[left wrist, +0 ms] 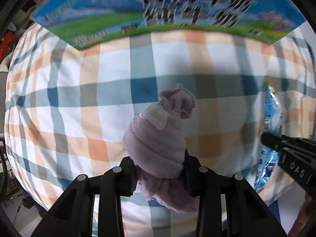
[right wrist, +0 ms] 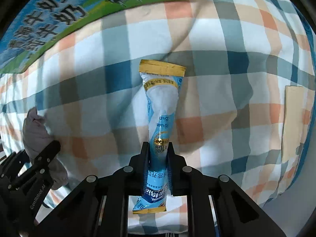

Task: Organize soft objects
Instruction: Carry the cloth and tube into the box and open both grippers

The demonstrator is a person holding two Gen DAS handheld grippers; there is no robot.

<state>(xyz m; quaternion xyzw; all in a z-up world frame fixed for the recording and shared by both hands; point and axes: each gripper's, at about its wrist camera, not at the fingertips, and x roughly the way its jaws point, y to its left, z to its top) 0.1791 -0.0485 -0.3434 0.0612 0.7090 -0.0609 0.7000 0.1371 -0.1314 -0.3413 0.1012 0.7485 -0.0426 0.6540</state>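
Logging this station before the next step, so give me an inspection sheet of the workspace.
Surface: checked cloth in blue, orange, grey and white, wrinkled.
Job's things: rolled pink cloth held above the checked cloth; blue and white packet with gold ends, also held up.
Clutter: large printed box with cows, grass and sky at the far edge; tan flat piece at the right, too unclear to name.
Grippers: left gripper shut on the pink cloth; right gripper shut on the packet.
Cables: nothing seen.
Surroundings: dim, blurred items beyond the left edge; cannot identify.
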